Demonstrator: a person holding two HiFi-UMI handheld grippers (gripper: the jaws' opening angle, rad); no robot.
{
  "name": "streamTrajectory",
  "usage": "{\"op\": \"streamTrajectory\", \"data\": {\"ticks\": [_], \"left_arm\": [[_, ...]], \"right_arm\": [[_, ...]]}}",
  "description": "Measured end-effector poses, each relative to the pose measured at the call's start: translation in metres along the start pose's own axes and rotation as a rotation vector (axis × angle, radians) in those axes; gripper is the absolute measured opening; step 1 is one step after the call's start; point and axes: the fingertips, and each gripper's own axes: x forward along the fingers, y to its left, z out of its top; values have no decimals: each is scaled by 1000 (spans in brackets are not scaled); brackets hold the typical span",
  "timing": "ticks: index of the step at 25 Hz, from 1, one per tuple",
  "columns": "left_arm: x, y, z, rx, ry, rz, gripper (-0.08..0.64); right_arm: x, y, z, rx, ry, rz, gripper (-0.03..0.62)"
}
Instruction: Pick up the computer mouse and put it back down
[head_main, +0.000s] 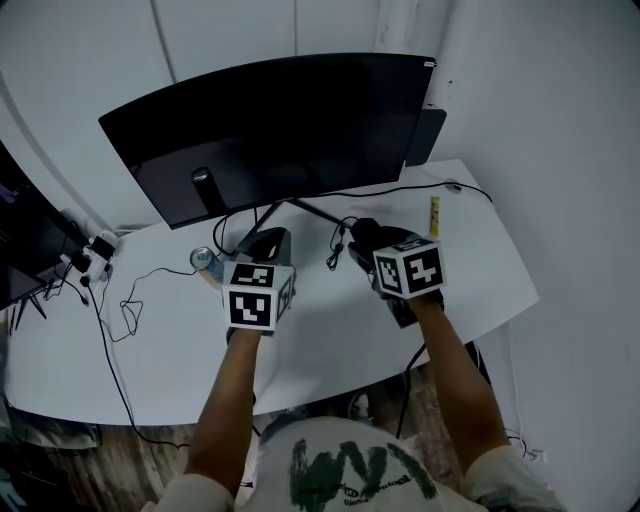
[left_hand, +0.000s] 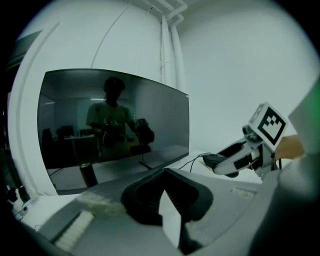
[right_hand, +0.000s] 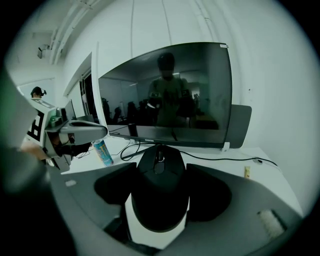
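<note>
A black computer mouse (right_hand: 160, 192) sits between the two dark pads of my right gripper (right_hand: 160, 172), which is shut on it and holds it above the white desk (head_main: 330, 345). In the head view the mouse (head_main: 360, 238) pokes out ahead of the right gripper (head_main: 366, 246), to the right of the monitor stand. In the left gripper view the mouse (left_hand: 214, 160) shows clamped in the pale fingers (left_hand: 235, 164). My left gripper (head_main: 268, 244) hovers beside it to the left. Its pads (left_hand: 150, 192) meet at the tips with nothing held.
A wide black monitor (head_main: 280, 130) stands at the back of the desk, with black cables trailing under it. A drink can (head_main: 205, 260) lies left of the stand. A small yellow tube (head_main: 435, 215) lies at the right. Plugs and a loose cable (head_main: 90, 258) crowd the left end.
</note>
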Motion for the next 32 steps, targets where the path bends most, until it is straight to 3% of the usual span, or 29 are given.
{"op": "streamTrajectory", "data": {"ticks": [11, 32], "left_arm": [[-5, -18, 19, 49, -9, 40, 2], [-9, -32, 23, 81, 2, 40, 2]], "right_arm": [[-29, -20, 30, -25, -78, 10, 310], [-47, -31, 35, -31, -106, -19, 310]]}}
